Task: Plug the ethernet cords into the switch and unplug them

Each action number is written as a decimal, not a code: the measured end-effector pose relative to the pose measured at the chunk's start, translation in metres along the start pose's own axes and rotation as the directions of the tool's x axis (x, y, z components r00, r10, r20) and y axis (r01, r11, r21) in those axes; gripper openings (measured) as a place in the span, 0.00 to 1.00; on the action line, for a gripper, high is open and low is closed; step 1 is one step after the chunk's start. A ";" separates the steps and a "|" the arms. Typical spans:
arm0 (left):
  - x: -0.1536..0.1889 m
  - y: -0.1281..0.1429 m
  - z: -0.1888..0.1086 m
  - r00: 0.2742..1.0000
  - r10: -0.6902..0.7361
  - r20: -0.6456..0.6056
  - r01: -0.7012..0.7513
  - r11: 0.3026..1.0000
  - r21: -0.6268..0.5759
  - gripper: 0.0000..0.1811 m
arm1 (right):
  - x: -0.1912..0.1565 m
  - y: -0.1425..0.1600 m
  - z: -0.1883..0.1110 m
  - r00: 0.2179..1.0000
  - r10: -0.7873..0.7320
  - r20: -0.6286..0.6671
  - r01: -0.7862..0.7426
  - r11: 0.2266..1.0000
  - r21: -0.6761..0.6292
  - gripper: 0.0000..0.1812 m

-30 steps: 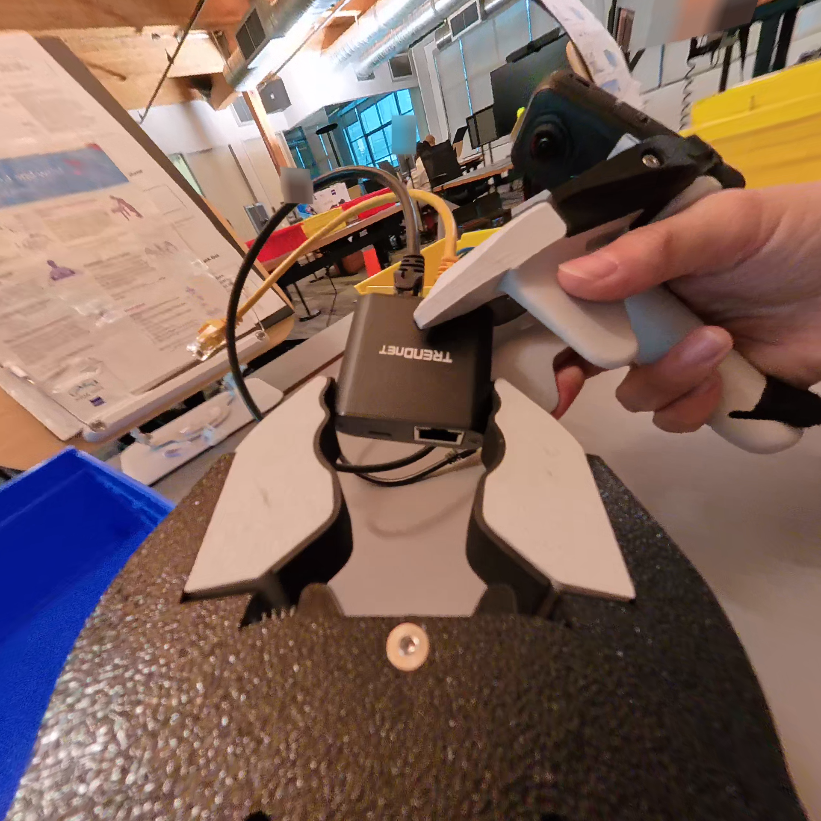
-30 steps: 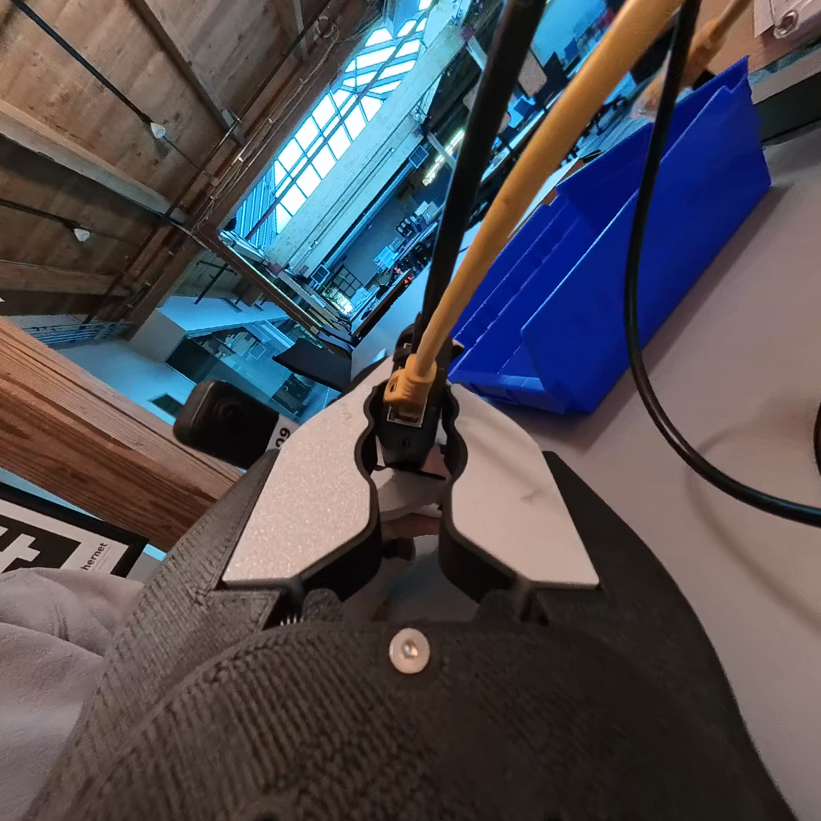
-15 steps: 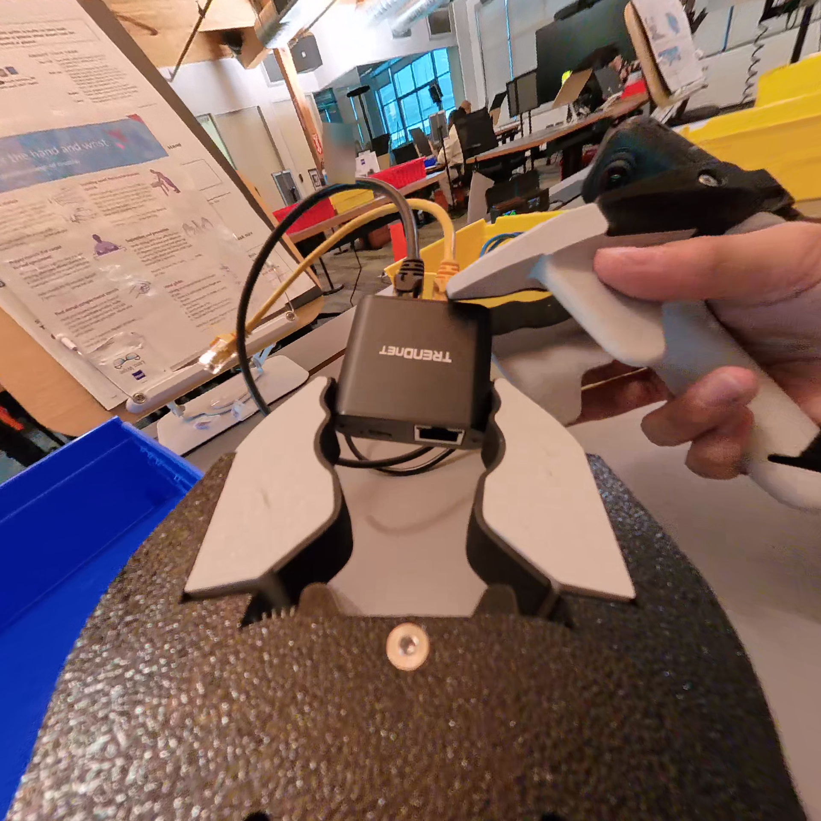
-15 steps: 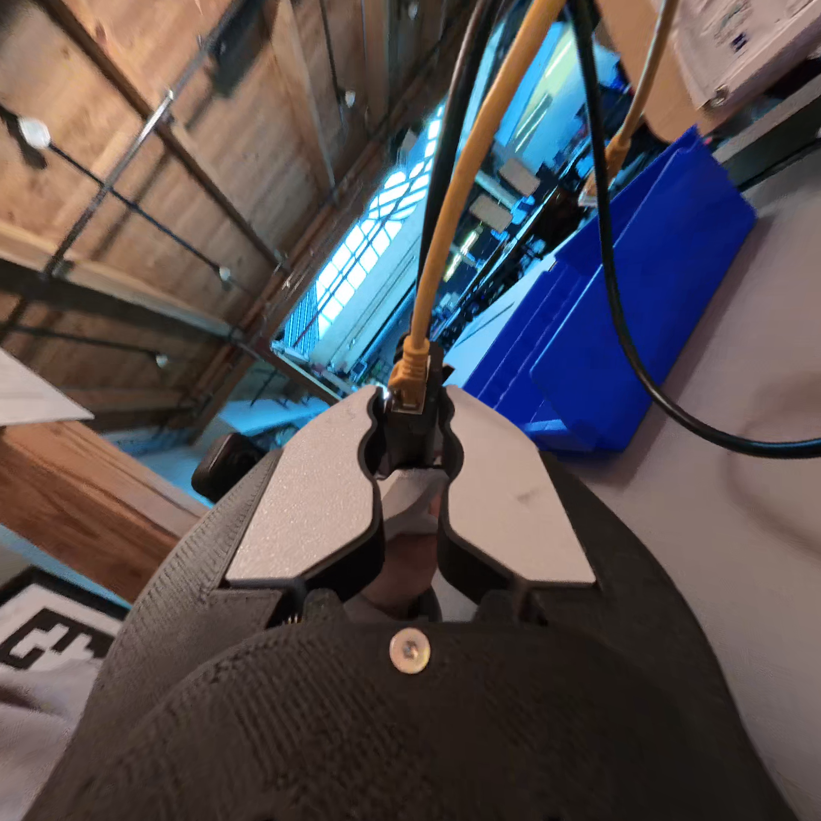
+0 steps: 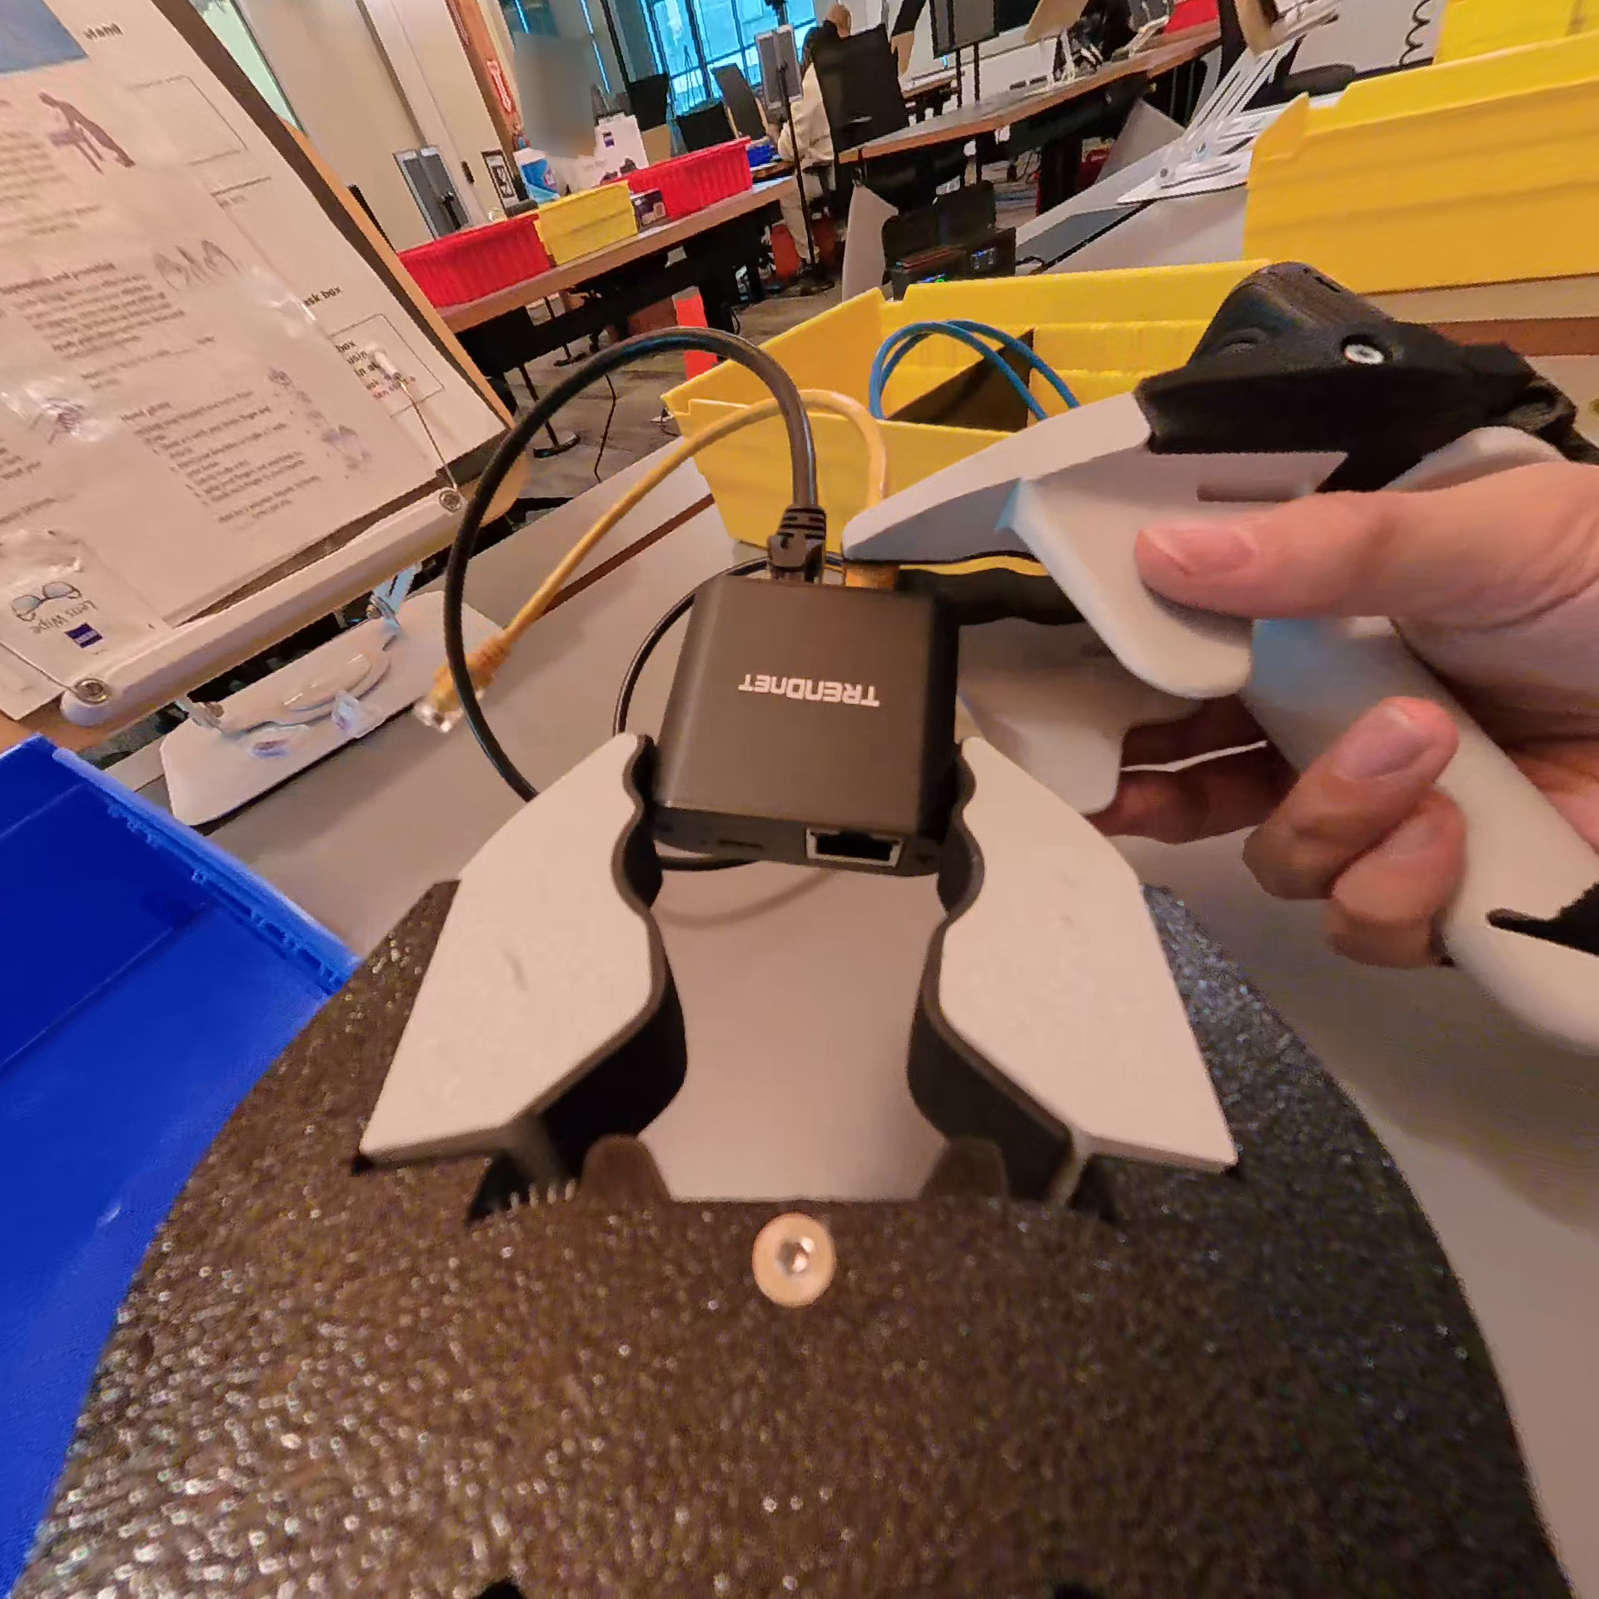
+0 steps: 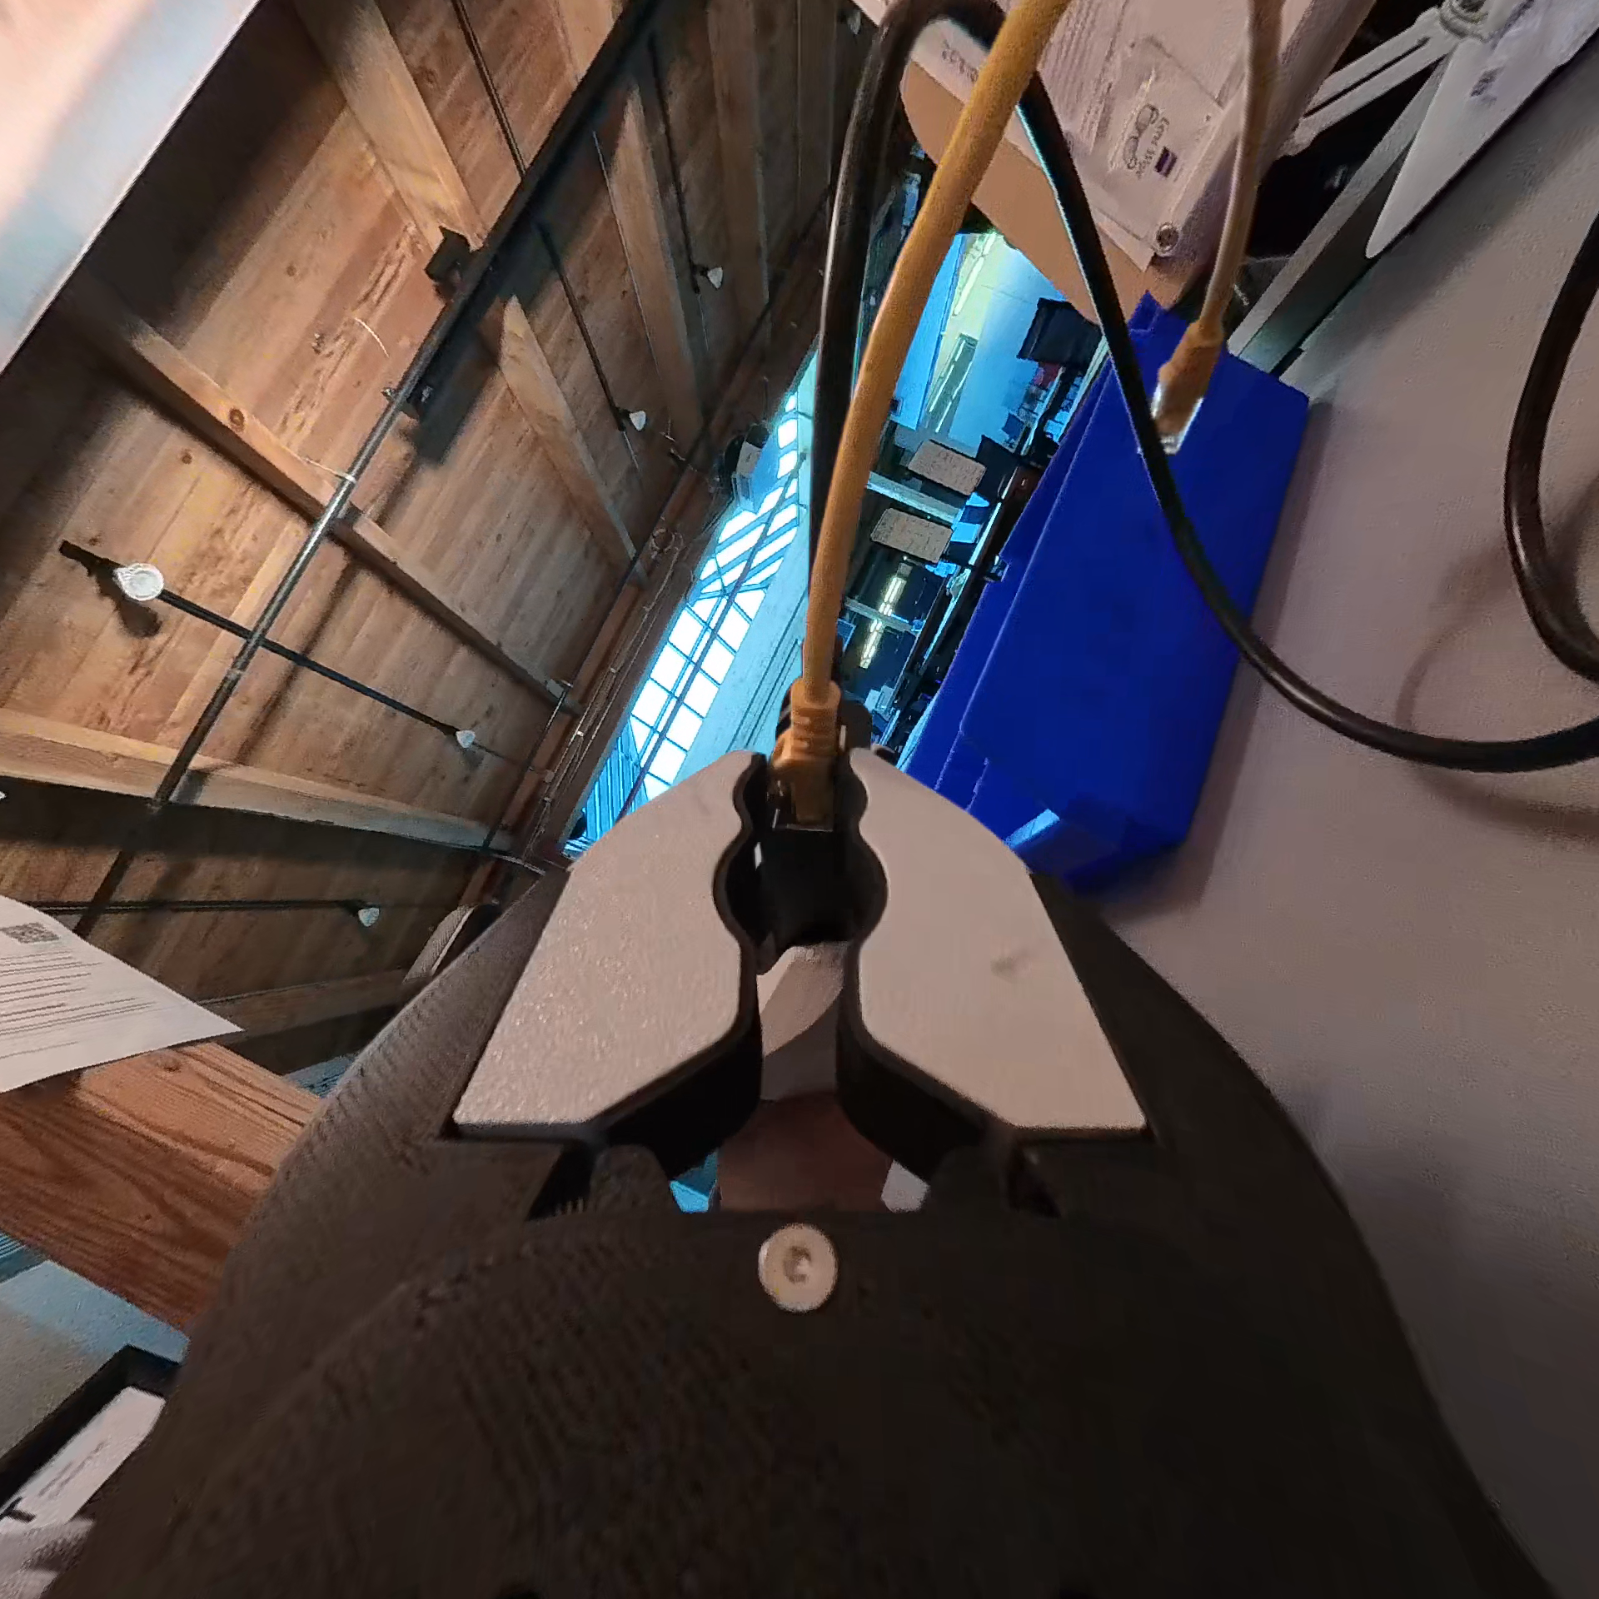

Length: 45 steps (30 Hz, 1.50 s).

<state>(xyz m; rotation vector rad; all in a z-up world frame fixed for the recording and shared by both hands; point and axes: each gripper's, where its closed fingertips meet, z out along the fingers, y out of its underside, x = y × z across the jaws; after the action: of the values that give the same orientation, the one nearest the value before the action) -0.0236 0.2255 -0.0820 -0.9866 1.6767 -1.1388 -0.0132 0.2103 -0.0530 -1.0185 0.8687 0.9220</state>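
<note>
My left gripper [image 5: 800, 779] is shut on the near end of a small black switch [image 5: 805, 692] and holds it above the grey table [image 5: 1341, 1168]. A black cord [image 5: 796, 536] is plugged into the switch's far side. A yellow cord's plug [image 5: 870, 571] sits beside it at the switch. My right gripper [image 6: 805, 779], held by a hand [image 5: 1384, 606], is shut on that yellow plug [image 6: 805, 753]. The yellow cord's free end [image 5: 467, 683] hangs loose to the left. An empty port [image 5: 852, 846] faces me.
A blue bin [image 5: 130, 995] stands at the left; it also shows in the right wrist view [image 6: 1125, 649]. A yellow bin [image 5: 865, 450] holding a blue cable [image 5: 952, 337] is behind the switch. A tilted document stand [image 5: 173, 346] is at the back left. Both grippers' tips are close together, under 4 cm apart.
Both grippers have tilted downward together with the switch, bringing more table into the left wrist view. The right gripper stays clamped on the yellow plug. The left grip on the switch is unchanged.
</note>
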 end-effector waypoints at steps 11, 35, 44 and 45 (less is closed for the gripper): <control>0.006 0.014 0.006 1.000 0.009 0.000 -0.009 0.999 -0.035 0.35 | 0.017 0.005 -0.010 0.998 -0.015 -0.068 0.019 0.999 0.045 0.07; -0.028 0.015 -0.016 0.997 -0.055 0.046 0.048 0.990 0.131 0.34 | -0.005 -0.017 -0.006 0.826 -0.557 -0.087 0.556 0.830 -0.039 0.06; -0.060 -0.022 -0.055 0.985 -0.104 0.141 0.066 0.965 0.254 0.34 | -0.118 -0.067 -0.035 0.520 -0.850 0.084 0.840 0.491 -0.230 0.06; -0.061 -0.022 -0.055 0.984 -0.103 0.144 0.064 0.965 0.253 0.34 | -0.121 -0.076 -0.044 0.498 -0.861 0.103 0.848 0.458 -0.266 0.06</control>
<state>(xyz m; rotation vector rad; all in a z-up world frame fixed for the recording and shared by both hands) -0.0527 0.2910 -0.0362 -0.9671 1.3429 -1.2586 0.0060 0.1242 0.0674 -1.5254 0.1341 0.1155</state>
